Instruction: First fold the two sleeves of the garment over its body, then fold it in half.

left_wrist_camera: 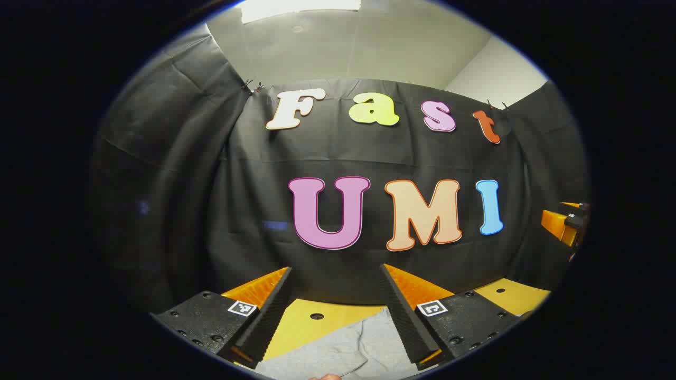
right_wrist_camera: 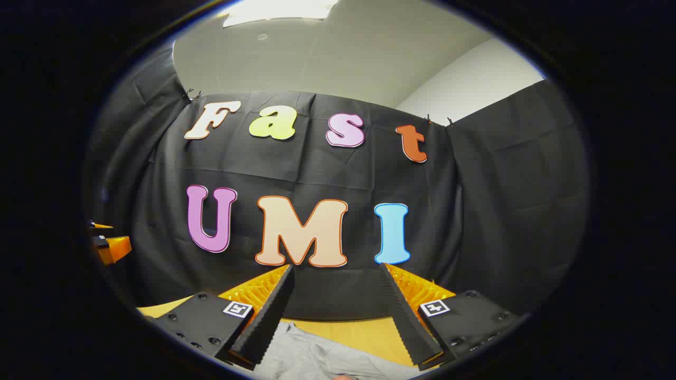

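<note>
Yellow table [left_wrist_camera: 311, 322] under grey garment [left_wrist_camera: 338, 351], low between both grippers' wide-open, empty jaws

Bright ceiling light [left_wrist_camera: 301, 8], sharp centre, bowed edges.

We see both views looking level at the booth wall [left_wrist_camera: 338, 153] from low over the table [left_wrist_camera: 306, 322] (side by side)
</note>
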Motion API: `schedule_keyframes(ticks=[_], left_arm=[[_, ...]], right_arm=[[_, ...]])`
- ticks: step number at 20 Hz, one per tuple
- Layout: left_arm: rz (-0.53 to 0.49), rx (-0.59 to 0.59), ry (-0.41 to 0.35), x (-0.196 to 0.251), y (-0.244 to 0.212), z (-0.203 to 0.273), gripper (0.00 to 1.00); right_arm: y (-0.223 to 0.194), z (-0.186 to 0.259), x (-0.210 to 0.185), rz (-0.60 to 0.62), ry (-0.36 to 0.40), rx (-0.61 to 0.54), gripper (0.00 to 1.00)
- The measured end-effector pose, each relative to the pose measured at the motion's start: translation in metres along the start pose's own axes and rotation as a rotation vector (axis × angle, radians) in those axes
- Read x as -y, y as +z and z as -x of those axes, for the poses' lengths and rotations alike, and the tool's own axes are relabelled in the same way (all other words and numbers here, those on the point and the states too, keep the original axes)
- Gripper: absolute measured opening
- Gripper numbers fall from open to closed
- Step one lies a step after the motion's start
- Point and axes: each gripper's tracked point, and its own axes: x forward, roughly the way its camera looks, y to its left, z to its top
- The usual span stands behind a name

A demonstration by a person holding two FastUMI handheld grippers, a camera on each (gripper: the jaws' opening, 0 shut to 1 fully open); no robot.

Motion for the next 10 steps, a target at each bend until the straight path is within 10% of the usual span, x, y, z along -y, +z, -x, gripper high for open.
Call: schedule_keyframes(ticks=[10], left_arm=[[0.021,-0.022,-0.012,0.015,-0.011,0.002,0.94]], right_arm=[[-0.013,0.011,0.035,0.026,-0.030,-0.019,0.99]])
